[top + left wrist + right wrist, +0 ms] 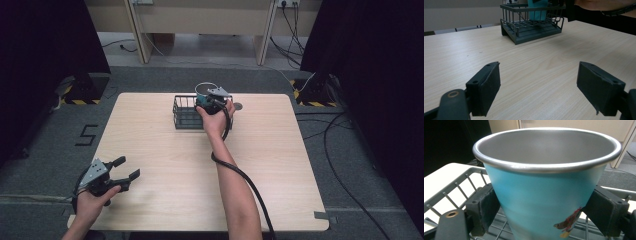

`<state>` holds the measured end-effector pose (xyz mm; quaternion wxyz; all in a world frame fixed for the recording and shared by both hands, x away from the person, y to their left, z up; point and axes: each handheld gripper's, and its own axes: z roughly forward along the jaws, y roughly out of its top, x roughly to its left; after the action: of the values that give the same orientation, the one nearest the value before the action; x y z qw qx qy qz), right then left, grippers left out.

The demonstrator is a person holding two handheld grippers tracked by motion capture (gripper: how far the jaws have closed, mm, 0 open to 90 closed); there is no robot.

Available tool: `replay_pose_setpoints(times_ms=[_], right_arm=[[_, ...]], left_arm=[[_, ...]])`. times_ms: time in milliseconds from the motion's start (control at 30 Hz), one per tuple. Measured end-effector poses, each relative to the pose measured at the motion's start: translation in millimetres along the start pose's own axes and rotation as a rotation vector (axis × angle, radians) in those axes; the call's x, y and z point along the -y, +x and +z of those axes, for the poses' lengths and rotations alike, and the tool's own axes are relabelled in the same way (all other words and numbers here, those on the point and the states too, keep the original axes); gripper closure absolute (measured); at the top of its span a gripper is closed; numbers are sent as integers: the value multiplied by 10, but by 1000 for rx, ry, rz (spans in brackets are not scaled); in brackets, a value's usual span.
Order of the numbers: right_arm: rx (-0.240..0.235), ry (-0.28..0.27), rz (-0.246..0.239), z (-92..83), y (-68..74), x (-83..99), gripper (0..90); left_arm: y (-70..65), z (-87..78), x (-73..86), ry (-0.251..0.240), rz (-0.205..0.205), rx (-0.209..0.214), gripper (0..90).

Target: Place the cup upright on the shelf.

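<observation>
A teal metal cup [544, 192] with a silver rim and a small sticker stands upright between the jaws of my right gripper [545, 207], which is shut on its sides. The cup [203, 93] is inside the right end of a dark wire basket [186, 114] at the far middle of the table; whether it rests on the basket floor I cannot tell. My left gripper [128, 167] hovers open and empty near the table's front left corner. In the left gripper view, its jaws [537, 85] point at the basket [524, 30] and the cup [537, 11].
The light wooden table [165, 180] lies bare between the basket and my left gripper. The right forearm and its black cable [245, 182] cross the table's middle. A small grey disc [238, 106] lies just right of the basket. Cables lie on the floor at the right.
</observation>
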<state>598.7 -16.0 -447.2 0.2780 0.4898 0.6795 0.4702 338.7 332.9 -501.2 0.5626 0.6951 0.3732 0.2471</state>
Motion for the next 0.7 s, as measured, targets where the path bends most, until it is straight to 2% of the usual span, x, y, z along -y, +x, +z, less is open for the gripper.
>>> replay_pose_setpoints(times_ms=[233,367,400,700], right_arm=[[-4,8,2,9,2,20,180],[-22,15,9,10,10,20,160],[-17,16,-2,5,14,20,158],[-21,14,28,-47,30,20,156]], left_arm=[[0,1,0,0,0,1,184],[-2,3,0,1,1,3,184],[-2,3,0,1,1,2,184],[-4,5,0,3,2,4,184]])
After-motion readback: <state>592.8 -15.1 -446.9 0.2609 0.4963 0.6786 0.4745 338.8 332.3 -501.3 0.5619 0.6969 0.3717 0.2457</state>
